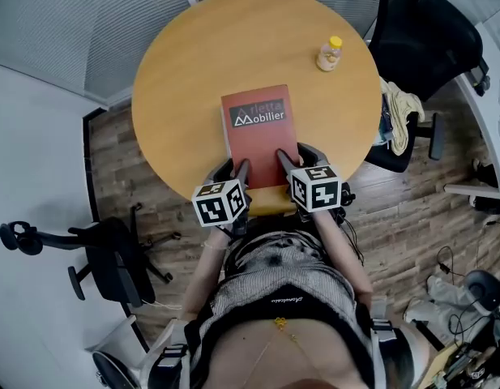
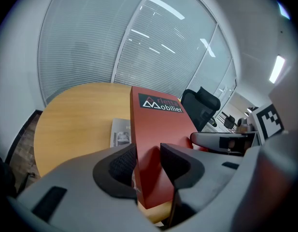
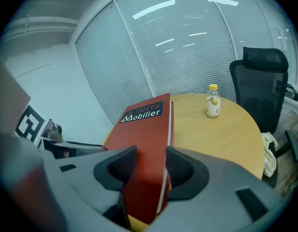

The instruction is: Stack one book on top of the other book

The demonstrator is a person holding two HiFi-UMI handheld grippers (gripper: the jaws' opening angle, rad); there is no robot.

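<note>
My left gripper (image 1: 238,167) and right gripper (image 1: 292,154) both clamp the red book (image 1: 258,132) at the near edge of the tabletop (image 1: 193,63); a grey book (image 2: 120,132) peeks out beneath it.

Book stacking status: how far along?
Done: the red rectangular book is positioned over the thin grey book, which peeks out beneath its left side. In hand: left tool and right tool both clamp the red book's near edge. Left: lay it flat and release. Whether it already rests on the lower book is unclear.
</note>
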